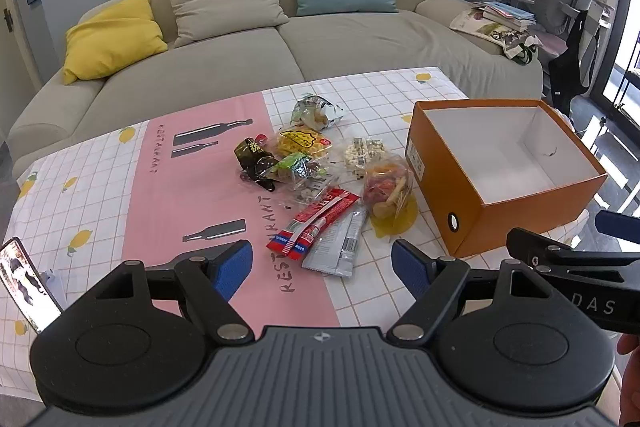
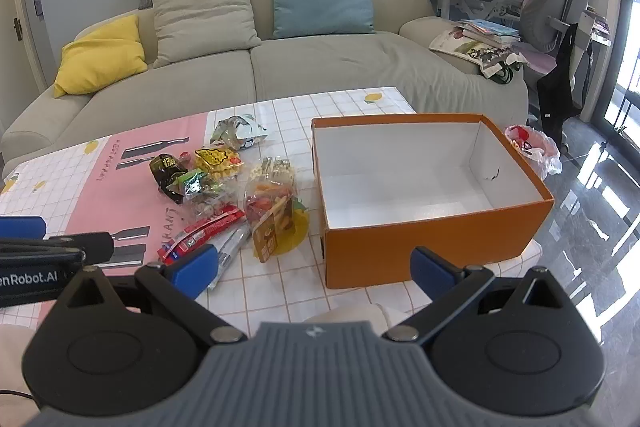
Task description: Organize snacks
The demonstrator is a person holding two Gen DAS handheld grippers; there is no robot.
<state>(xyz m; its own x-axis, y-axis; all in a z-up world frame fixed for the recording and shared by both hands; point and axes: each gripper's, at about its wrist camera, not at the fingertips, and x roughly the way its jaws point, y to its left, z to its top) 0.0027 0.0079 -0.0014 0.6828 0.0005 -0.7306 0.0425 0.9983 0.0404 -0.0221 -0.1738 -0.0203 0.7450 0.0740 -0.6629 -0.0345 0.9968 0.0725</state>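
Several snack packets lie heaped mid-table: a red packet (image 1: 316, 223), a grey packet (image 1: 340, 247), a clear bag of colourful snacks (image 1: 386, 189), a yellow packet (image 1: 300, 143) and a green-white bag (image 1: 316, 111). To their right stands an orange box (image 1: 500, 207) with a white, bare inside (image 2: 400, 179). My left gripper (image 1: 322, 267) hovers open just short of the red and grey packets, nothing between its blue pads. In front of the box's near wall (image 2: 380, 247), my right gripper (image 2: 314, 271) is open and holds nothing. The snack heap (image 2: 224, 183) sits to its left.
A checked and pink cloth (image 1: 192, 187) covers the table. A phone (image 1: 24, 283) leans at the near left edge. A beige sofa (image 1: 280, 47) with cushions stands behind the table. A cluttered desk and grey chair (image 2: 552, 11) are at the right, a plastic bag (image 2: 536, 147) on the floor.
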